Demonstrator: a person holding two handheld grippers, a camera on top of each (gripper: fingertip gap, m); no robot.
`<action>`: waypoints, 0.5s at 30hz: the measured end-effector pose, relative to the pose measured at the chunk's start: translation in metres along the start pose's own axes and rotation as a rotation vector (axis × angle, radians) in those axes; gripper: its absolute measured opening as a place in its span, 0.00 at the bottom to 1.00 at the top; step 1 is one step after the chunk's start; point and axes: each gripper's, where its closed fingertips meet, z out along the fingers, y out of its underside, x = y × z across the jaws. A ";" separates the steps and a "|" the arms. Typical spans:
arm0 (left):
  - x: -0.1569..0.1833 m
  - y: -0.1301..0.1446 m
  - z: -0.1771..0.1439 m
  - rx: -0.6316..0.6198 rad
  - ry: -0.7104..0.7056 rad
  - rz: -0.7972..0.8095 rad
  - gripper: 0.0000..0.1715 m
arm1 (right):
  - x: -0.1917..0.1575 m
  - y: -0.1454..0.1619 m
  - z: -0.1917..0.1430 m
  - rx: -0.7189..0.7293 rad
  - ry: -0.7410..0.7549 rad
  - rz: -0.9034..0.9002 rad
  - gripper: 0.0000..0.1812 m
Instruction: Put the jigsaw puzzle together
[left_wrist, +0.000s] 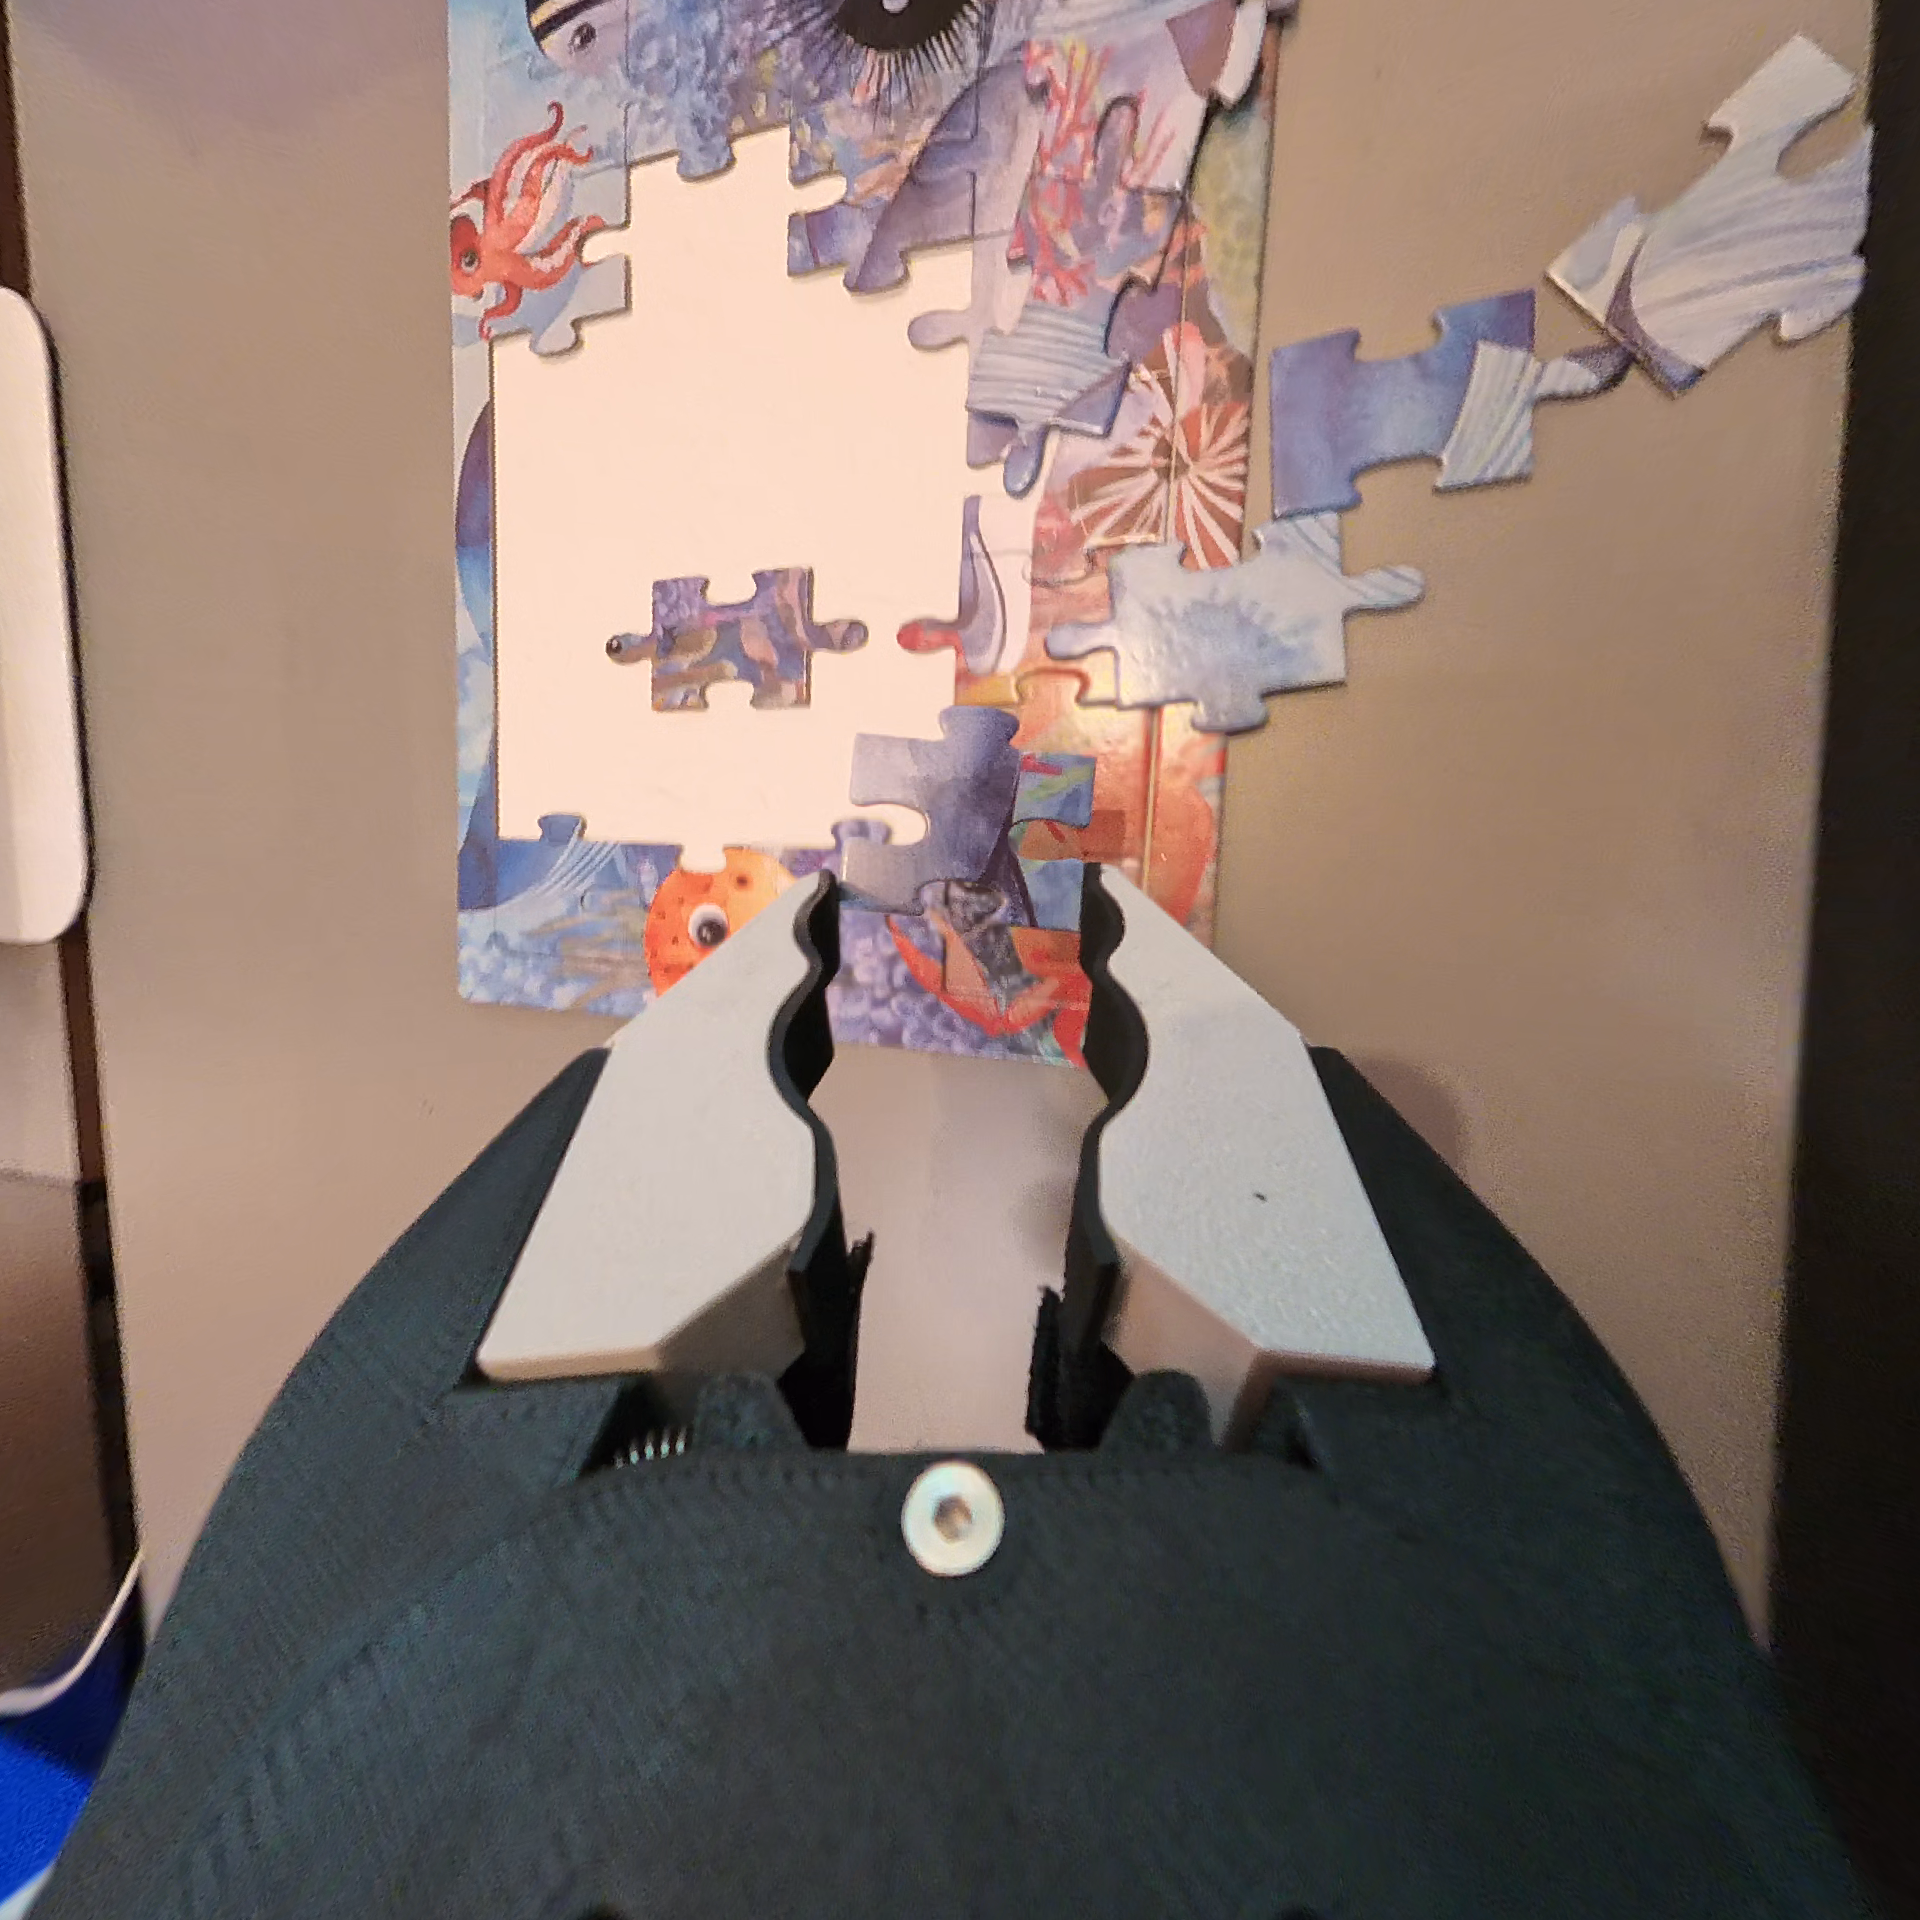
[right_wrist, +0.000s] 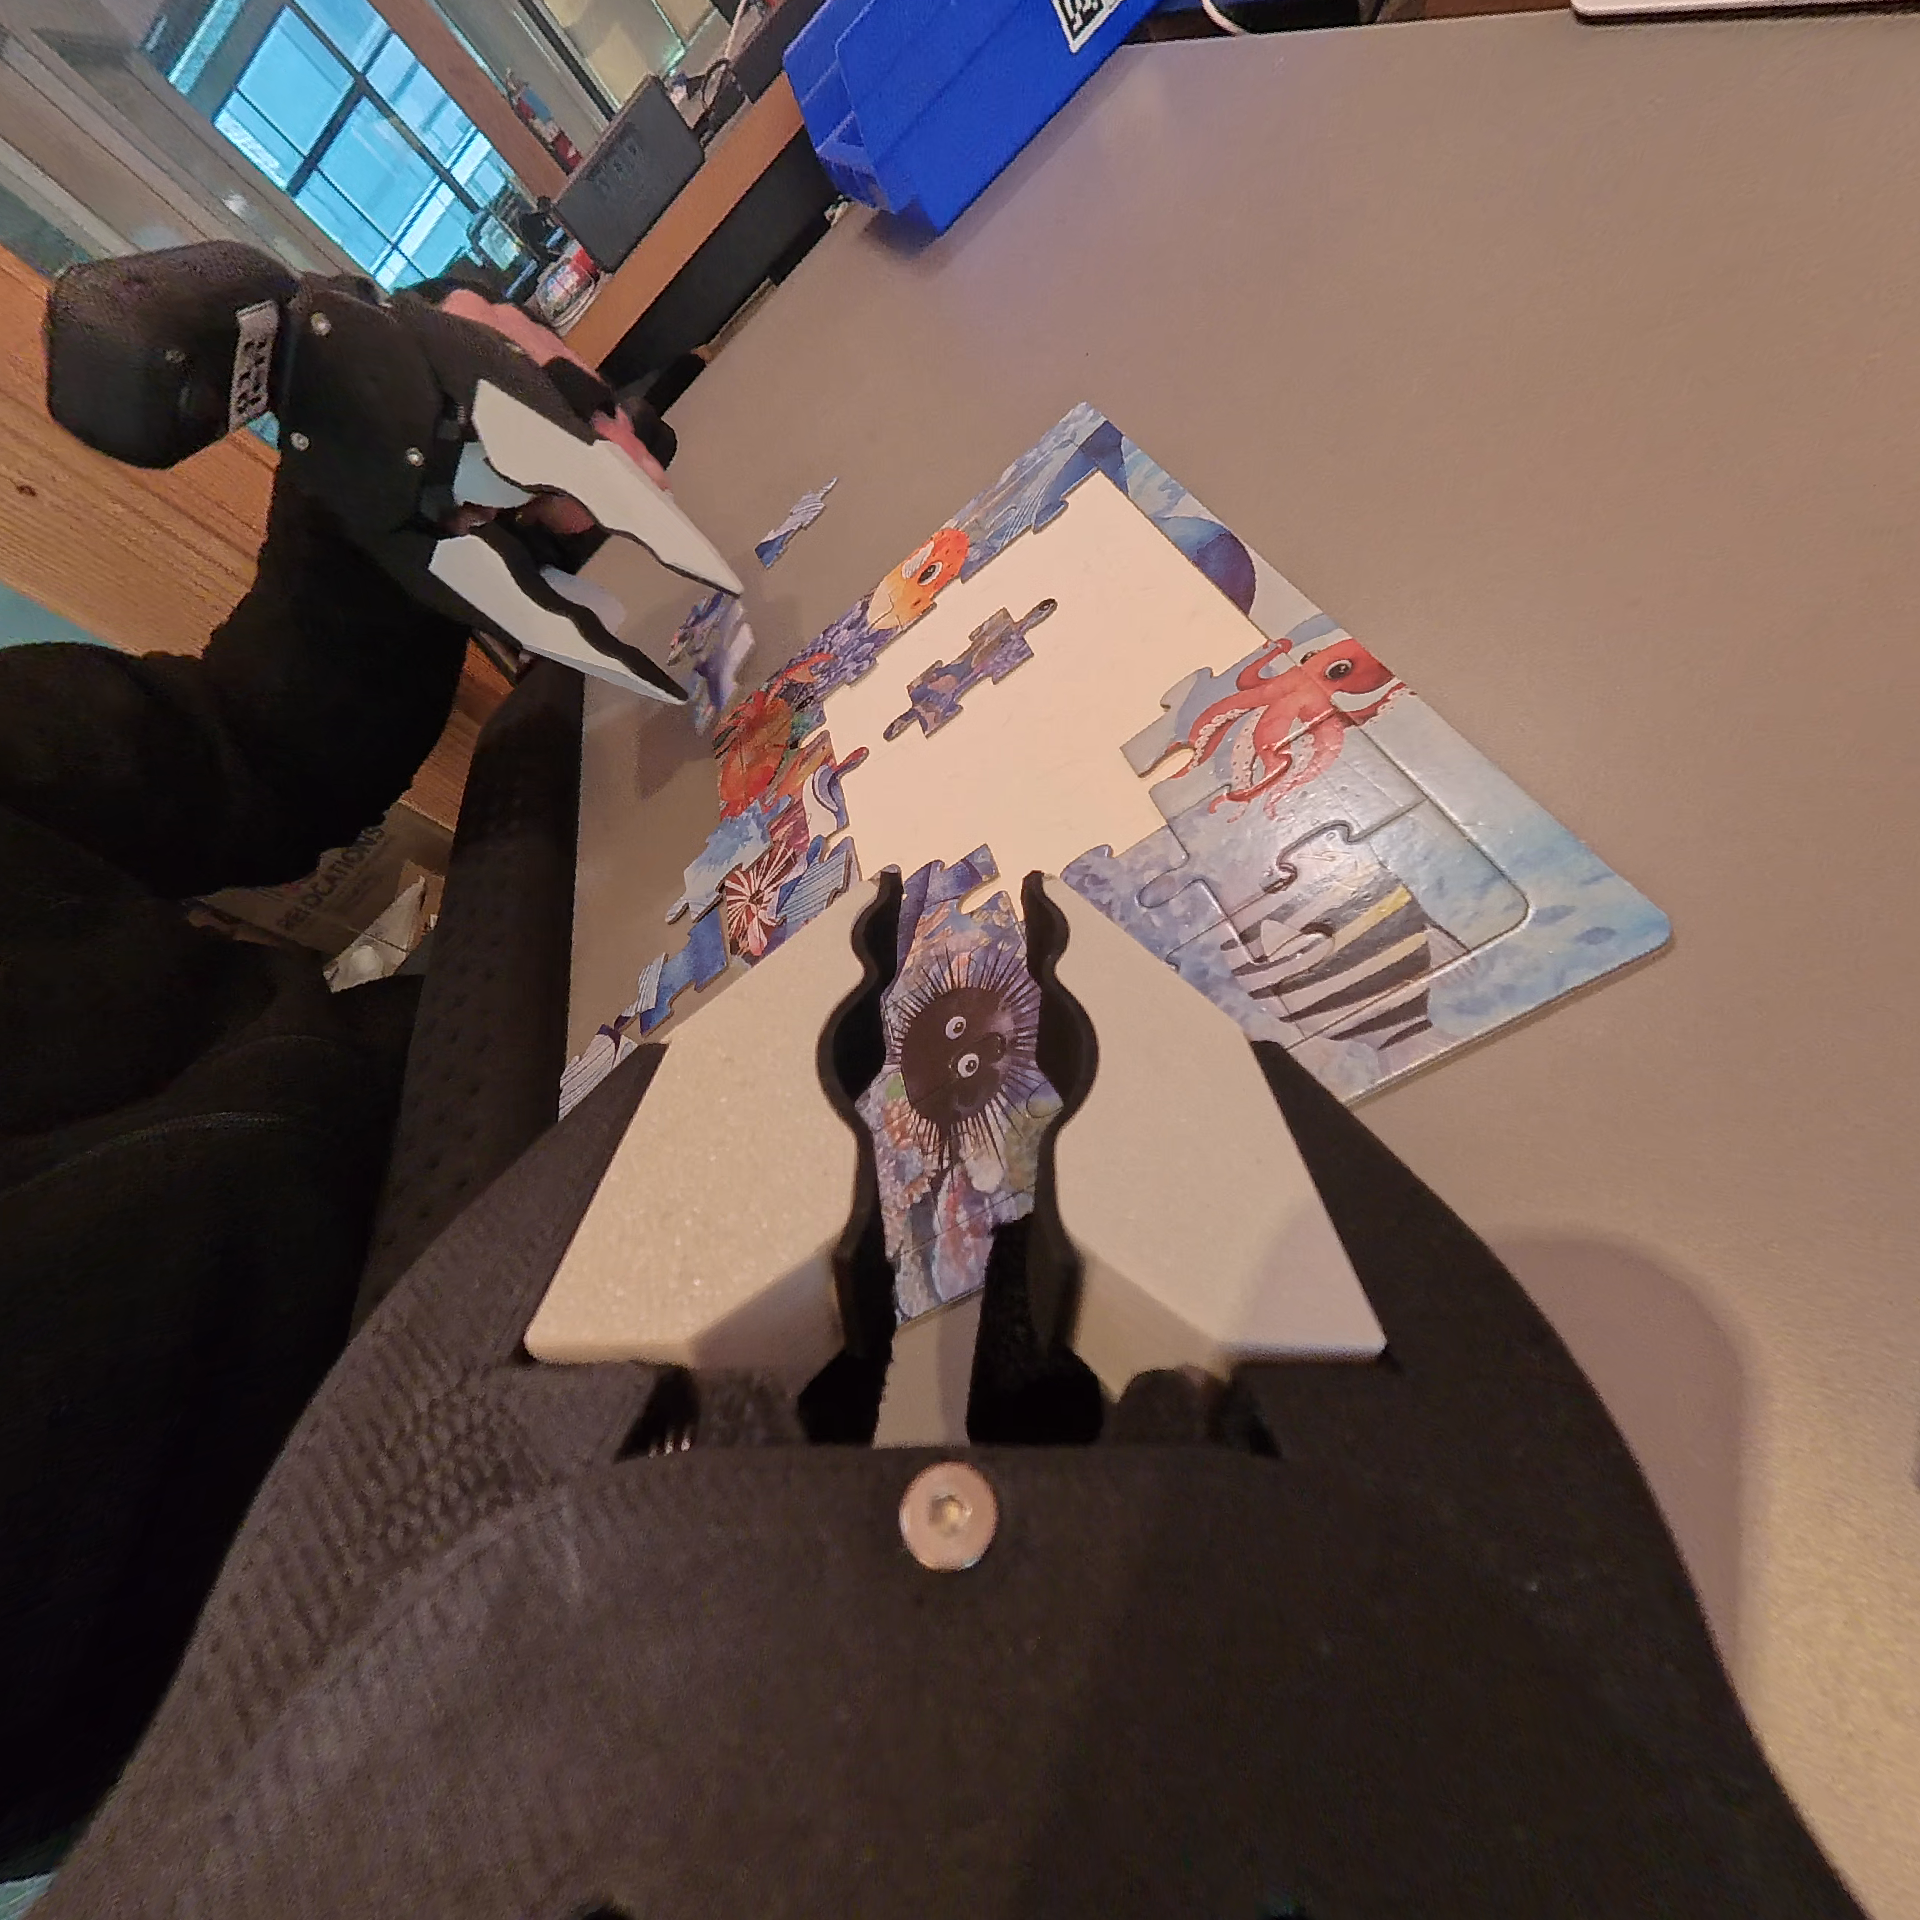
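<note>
The jigsaw board (left_wrist: 727, 468) lies on the grey table (right_wrist: 1455, 416), framed by joined sea pieces around a bare white middle. One loose purple piece (left_wrist: 727, 644) lies in that bare area and also shows in the right wrist view (right_wrist: 971, 665). My left gripper (left_wrist: 956, 883) is at the board's near right corner, its fingertips against the sides of a blue-purple piece (left_wrist: 956, 800). In the right wrist view that gripper (right_wrist: 712, 644) holds the piece tilted. My right gripper (right_wrist: 961, 883) is slightly open and empty over the joined sea-urchin pieces (right_wrist: 961, 1049).
Several loose pale-blue pieces (left_wrist: 1236, 634) (left_wrist: 1392, 416) (left_wrist: 1714, 239) lie on the table right of the board. A blue bin (right_wrist: 935, 94) stands at the far end. A white object (left_wrist: 31, 613) is at the left. A person's dark sleeve (right_wrist: 156, 935) is beside the table edge. The gap from one gripper's tips to the other's is roughly 25 cm.
</note>
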 end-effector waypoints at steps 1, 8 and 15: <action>-0.003 -0.002 0.006 0.015 0.020 -0.006 0.26 | 0.000 0.000 0.000 0.000 0.001 0.001 0.12; -0.022 0.000 0.034 0.033 0.107 -0.043 0.26 | 0.002 -0.001 -0.003 0.006 0.003 0.005 0.12; -0.022 0.006 0.046 0.056 0.157 -0.074 0.26 | 0.002 0.001 -0.002 -0.002 0.001 0.007 0.13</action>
